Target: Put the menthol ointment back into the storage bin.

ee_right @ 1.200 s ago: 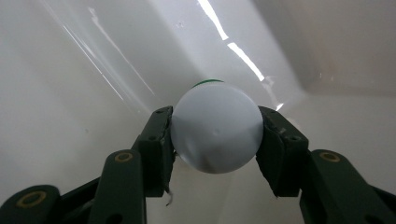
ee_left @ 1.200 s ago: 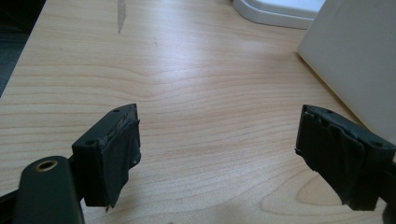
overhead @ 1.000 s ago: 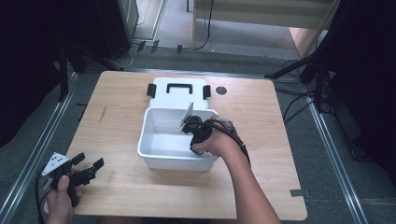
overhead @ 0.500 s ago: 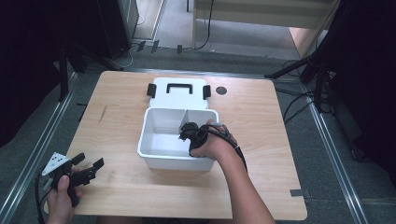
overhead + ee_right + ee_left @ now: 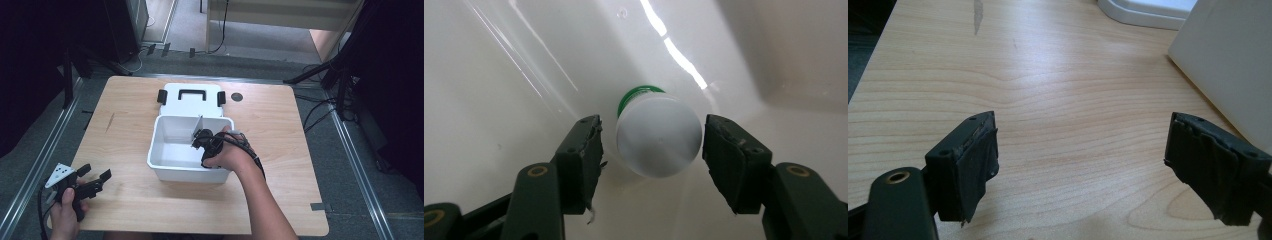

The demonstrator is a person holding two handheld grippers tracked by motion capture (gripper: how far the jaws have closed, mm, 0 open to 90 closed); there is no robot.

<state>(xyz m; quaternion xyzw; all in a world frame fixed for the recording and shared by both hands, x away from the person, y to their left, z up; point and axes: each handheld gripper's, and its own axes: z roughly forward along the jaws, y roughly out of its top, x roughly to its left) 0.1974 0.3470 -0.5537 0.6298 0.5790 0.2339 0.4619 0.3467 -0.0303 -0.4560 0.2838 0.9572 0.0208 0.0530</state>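
Note:
A white open box (image 5: 180, 174) stands mid-table, with an upright divider (image 5: 198, 127) inside. My right gripper (image 5: 200, 140) reaches down into it, beside the divider. In the right gripper view, a small white bottle (image 5: 659, 135) with a green cap (image 5: 636, 95) lies on the box floor, its base towards the camera. The right gripper (image 5: 651, 150) is open, one jaw on each side of the bottle with a narrow gap either way. My left gripper (image 5: 96, 171) rests low over the table's near left corner, open (image 5: 1083, 165) and holding nothing.
The box's white lid (image 5: 192, 102) with black clips lies flat just behind the box. A small black disc (image 5: 237, 96) sits on the table to the lid's right. In the left gripper view the box's side wall (image 5: 1228, 65) stands at the right.
My right gripper has come down from above the divider into the box. The left gripper has stayed put.

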